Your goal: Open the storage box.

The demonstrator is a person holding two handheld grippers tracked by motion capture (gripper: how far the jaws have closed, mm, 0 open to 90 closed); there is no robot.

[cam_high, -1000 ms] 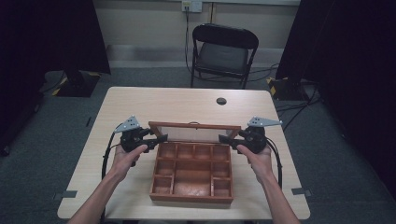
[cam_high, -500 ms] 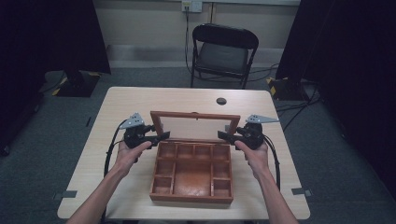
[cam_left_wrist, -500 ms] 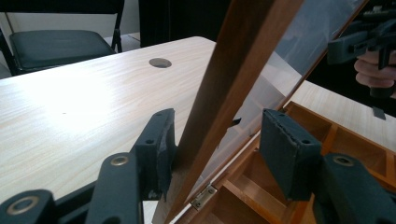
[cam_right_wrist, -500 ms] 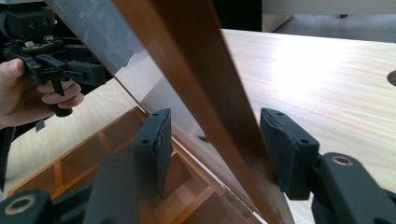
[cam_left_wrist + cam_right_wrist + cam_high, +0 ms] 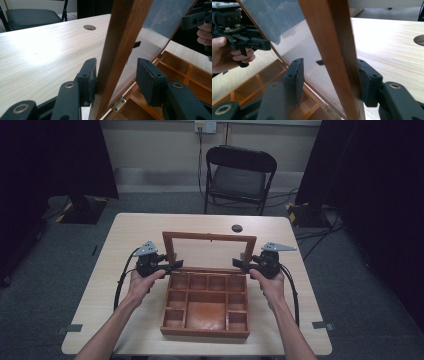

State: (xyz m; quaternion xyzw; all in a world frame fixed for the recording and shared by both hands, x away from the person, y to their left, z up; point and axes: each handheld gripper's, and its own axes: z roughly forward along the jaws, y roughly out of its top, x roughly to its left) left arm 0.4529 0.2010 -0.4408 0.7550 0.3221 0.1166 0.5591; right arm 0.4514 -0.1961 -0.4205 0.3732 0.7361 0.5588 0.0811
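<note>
A wooden box [image 5: 205, 332] with several compartments lies open on the table. Its glass-paned lid [image 5: 209, 237] stands nearly upright on the far hinges. My left gripper [image 5: 175, 265] straddles the lid's left side rail [image 5: 122, 37]. In the left gripper view the left gripper [image 5: 116, 67] is open: the rail rests against one pad and the other pad stands apart. My right gripper [image 5: 239, 265] straddles the right side rail [image 5: 329, 37]. In the right gripper view the right gripper [image 5: 329, 65] is also open, the rail leaning on its outer pad.
The light wooden table [image 5: 130, 235] has a round dark grommet [image 5: 237, 228] behind the lid. A black folding chair [image 5: 240, 175] stands beyond the far edge. A brass hinge [image 5: 118, 105] joins lid and box. Cables trail from both grippers.
The lid has swung up from a low tilt to nearly upright. Both grippers have risen and moved back with its side rails.
</note>
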